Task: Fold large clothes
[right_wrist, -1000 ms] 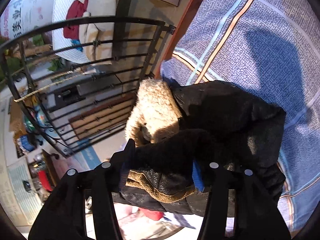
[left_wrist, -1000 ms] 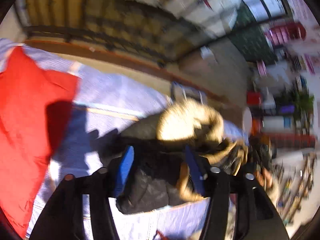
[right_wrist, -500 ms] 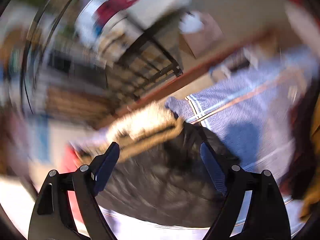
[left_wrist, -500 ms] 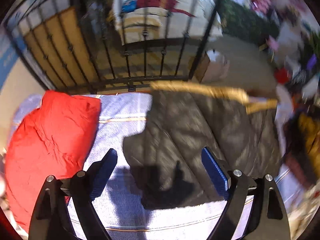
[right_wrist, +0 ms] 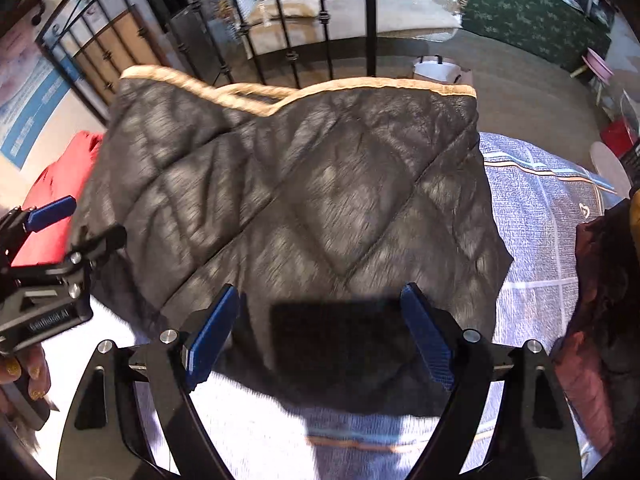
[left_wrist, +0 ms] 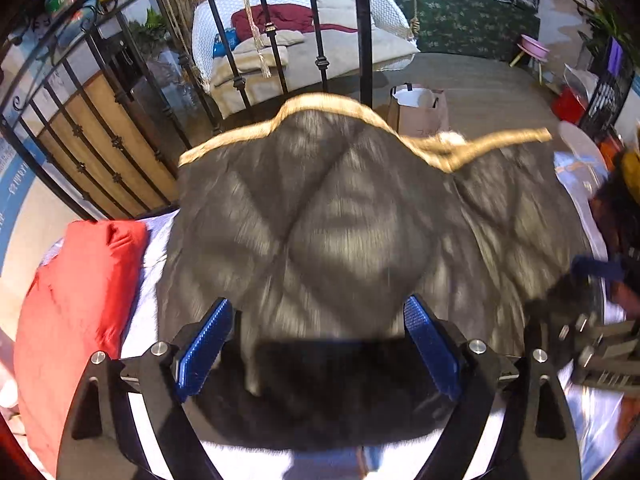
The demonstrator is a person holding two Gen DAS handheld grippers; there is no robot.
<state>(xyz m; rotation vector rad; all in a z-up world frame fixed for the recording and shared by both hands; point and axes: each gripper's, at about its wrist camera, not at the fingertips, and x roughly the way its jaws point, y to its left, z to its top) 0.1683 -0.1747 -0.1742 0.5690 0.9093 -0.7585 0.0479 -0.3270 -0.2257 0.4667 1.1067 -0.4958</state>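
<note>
A black quilted jacket (left_wrist: 340,232) with a tan fleece edge lies spread flat on the blue patterned bed sheet (right_wrist: 536,208); it also shows in the right wrist view (right_wrist: 304,200). My left gripper (left_wrist: 316,340) is open and empty above the jacket's near edge. My right gripper (right_wrist: 316,332) is open and empty above the same near edge, further right. Each gripper shows at the side of the other's view: the right one (left_wrist: 592,320), the left one (right_wrist: 52,240).
A red garment (left_wrist: 76,300) lies on the sheet left of the jacket. A black iron railing (left_wrist: 224,64) stands behind the bed's far edge. A dark red garment (right_wrist: 592,320) lies at the right. A paper bag (left_wrist: 420,108) stands on the floor beyond.
Both grippers were shut on the bunched jacket a second ago. They have opened and let it go, and the jacket now lies spread flat on the sheet.
</note>
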